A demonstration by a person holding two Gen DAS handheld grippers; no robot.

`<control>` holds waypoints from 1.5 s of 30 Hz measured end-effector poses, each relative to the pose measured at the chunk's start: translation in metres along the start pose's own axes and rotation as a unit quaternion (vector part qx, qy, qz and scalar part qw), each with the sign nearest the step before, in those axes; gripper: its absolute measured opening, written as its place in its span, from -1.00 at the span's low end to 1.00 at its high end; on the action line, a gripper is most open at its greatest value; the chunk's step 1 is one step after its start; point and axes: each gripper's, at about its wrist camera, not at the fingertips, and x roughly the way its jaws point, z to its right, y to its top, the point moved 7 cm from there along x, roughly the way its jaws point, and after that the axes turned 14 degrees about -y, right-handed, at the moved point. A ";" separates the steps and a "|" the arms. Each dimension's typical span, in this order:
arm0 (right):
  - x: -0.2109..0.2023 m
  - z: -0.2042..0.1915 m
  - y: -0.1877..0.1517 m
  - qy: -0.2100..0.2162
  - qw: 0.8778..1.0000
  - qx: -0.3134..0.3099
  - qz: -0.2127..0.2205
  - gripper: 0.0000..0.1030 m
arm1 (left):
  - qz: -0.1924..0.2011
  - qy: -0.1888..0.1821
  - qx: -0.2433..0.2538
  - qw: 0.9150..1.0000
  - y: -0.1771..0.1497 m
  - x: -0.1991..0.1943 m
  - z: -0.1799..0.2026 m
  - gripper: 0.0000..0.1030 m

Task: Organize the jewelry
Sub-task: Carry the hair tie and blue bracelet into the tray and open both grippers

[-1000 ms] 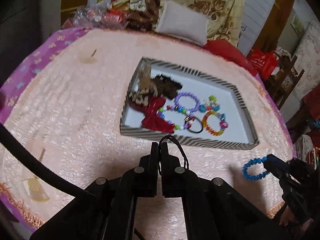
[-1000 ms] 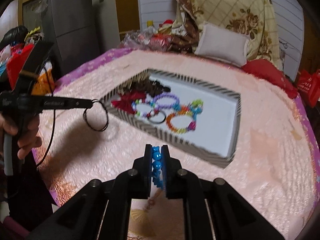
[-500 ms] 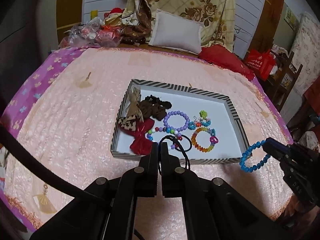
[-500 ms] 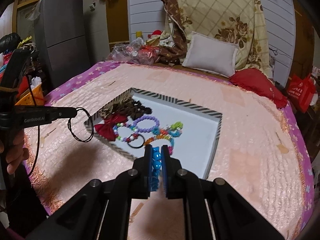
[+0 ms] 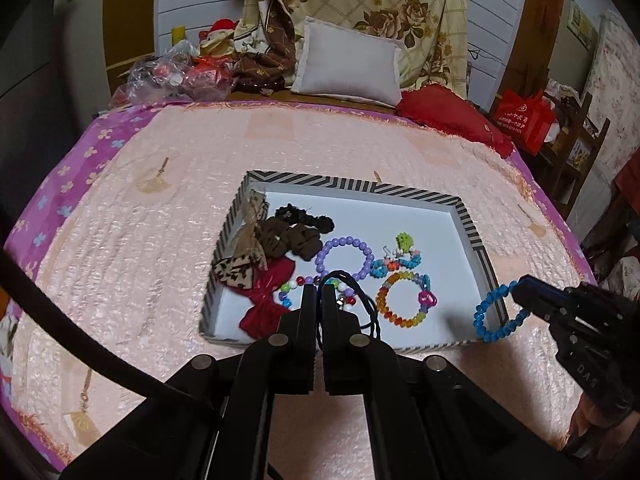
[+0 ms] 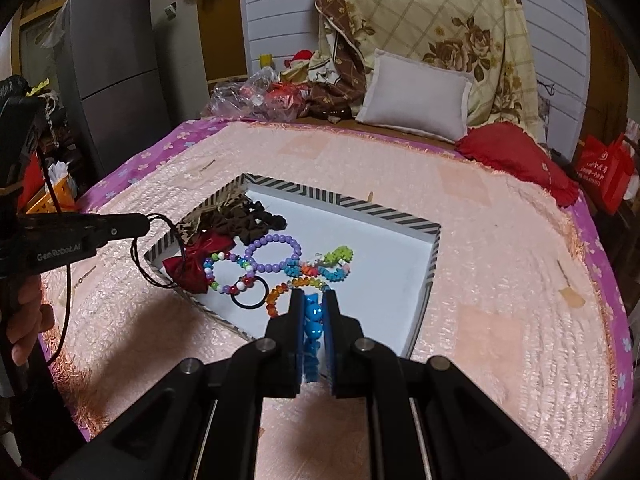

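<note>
At the bottom centre of the left wrist view, the left hand-held gripper (image 5: 319,292) is pressed together on a thin black hair tie (image 5: 362,300), whose loop dangles to the right of its tips over the near edge of the striped tray (image 5: 468,216). Low in the right wrist view, the right hand-held gripper (image 6: 313,300) pinches a blue bead bracelet (image 6: 312,320); in the left view that ring hangs at the lower right, over the tray's near right corner.

Both pieces look due to go into the tray, so each should be carried clear of the striped rim before its jaws part. The open white floor on the tray's right and far side suits them best. The left half is already crowded with a red bow (image 5: 266,300), a purple bracelet (image 5: 344,258) and an orange bead ring (image 5: 404,300), where a loose loop could tangle. The tray sits on the pink bed cover (image 5: 160,240); beyond it lie a white pillow (image 5: 348,66) and a red cushion (image 5: 452,120).
</note>
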 end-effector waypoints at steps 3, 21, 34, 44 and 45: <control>0.009 0.003 0.002 -0.001 1.000 -0.005 -0.008 -0.84 | -0.001 0.000 0.000 1.000 0.011 0.010 0.001 -1.00; 0.096 0.020 0.002 0.031 0.997 0.015 -0.075 -0.84 | -0.062 -0.031 -0.038 0.997 0.067 0.139 0.010 -1.00; 0.151 0.049 0.004 -0.025 0.995 0.008 -0.095 -0.84 | -0.101 0.014 -0.032 0.994 0.071 0.195 -0.006 -1.00; 0.141 0.052 0.005 -0.036 0.995 0.005 -0.089 -0.53 | -0.108 0.013 -0.075 0.991 0.063 0.201 -0.016 -0.75; 0.138 0.052 0.005 -0.036 0.996 0.005 -0.086 -0.51 | -0.103 0.012 -0.073 0.992 0.065 0.197 -0.015 -0.75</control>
